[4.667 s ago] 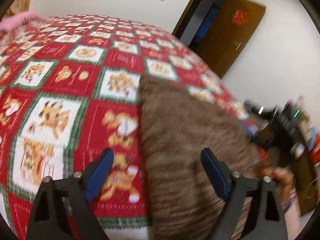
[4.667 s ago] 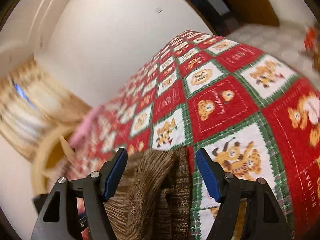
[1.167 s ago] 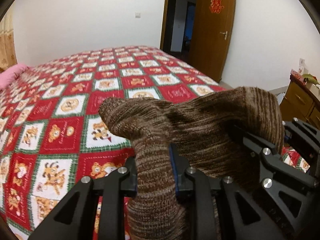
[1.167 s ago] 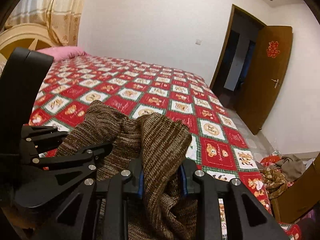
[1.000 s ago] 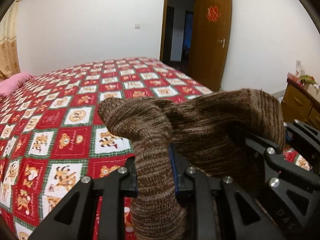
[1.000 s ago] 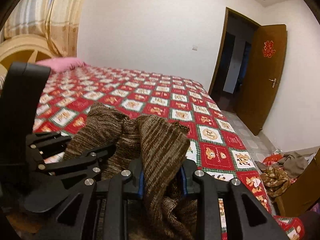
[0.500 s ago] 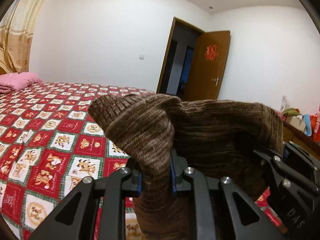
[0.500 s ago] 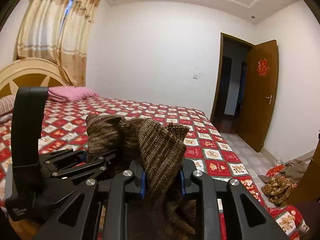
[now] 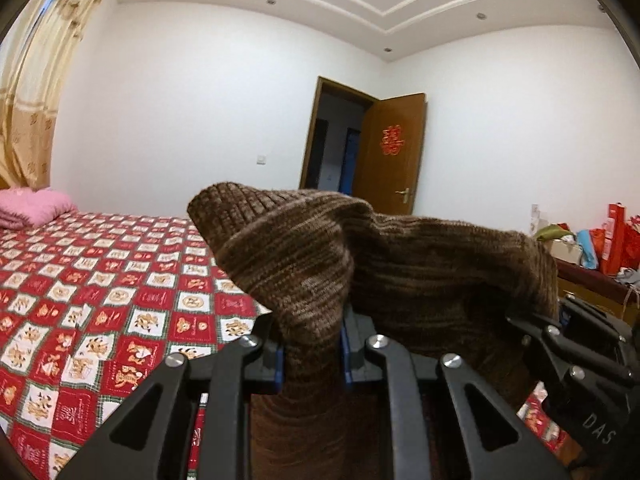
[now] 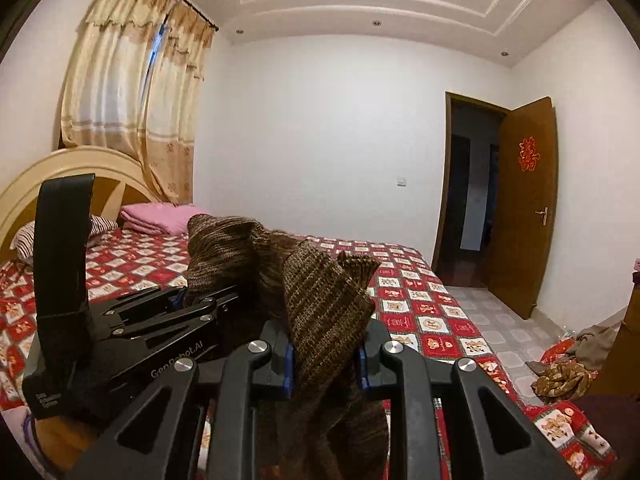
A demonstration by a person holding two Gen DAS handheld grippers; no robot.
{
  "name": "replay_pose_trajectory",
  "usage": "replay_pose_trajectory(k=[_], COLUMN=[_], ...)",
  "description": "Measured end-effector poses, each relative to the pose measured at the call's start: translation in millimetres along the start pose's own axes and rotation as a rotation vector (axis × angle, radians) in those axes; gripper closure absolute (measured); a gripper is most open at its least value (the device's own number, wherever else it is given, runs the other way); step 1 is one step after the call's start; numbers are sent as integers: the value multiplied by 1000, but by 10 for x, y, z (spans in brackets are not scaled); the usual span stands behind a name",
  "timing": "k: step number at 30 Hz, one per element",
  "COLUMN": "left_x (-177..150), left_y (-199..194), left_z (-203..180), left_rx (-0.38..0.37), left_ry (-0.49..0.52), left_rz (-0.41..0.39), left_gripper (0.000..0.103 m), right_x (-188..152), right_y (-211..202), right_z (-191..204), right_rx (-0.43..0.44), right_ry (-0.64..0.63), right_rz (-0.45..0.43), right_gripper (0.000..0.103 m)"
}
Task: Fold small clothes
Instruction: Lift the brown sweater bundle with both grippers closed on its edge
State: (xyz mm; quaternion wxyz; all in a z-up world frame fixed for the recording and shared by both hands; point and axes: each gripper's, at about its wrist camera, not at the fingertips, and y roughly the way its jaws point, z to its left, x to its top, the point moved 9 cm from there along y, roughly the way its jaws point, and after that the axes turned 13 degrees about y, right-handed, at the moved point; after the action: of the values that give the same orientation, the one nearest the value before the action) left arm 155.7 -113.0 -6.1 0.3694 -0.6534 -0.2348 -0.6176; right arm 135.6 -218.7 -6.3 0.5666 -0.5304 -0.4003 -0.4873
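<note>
A brown striped knit garment (image 9: 400,264) is held up in the air between both grippers, above the bed. My left gripper (image 9: 312,354) is shut on one bunched part of it, which stands up over the jaws. My right gripper (image 10: 325,360) is shut on another part of the same knit garment (image 10: 320,300). The two grippers are close together: the left one also shows in the right wrist view (image 10: 180,300), and the right one's body shows at the right edge of the left wrist view (image 9: 580,344). The garment's lower part hangs down out of sight.
The bed has a red and white bear-patterned quilt (image 9: 100,280), a pink pillow (image 10: 154,218) and a curved headboard (image 10: 72,164). A brown door (image 10: 524,216) stands open at the right. Clothes lie on the floor (image 10: 564,376). A dresser with bags (image 9: 592,256) stands at the right.
Both grippers have risen and tilted up with the garment, so the views now show more wall and ceiling and less quilt. Both stay shut on it.
</note>
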Motion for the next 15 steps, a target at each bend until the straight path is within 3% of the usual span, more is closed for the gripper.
replay_pose_trajectory(k=[7,15], left_x=[143,33], left_y=[-242,-69], left_z=[-402,-759], left_rx=[-106,-248], left_ry=[32,-27], left_rz=[-11,82], left_gripper=[82,82], right_x=[31,52], right_y=[-425,-586], right_z=[-64,-380], right_rx=[-20,-63], right_ry=[23,87], right_rz=[-24,27], right_gripper=[80,81])
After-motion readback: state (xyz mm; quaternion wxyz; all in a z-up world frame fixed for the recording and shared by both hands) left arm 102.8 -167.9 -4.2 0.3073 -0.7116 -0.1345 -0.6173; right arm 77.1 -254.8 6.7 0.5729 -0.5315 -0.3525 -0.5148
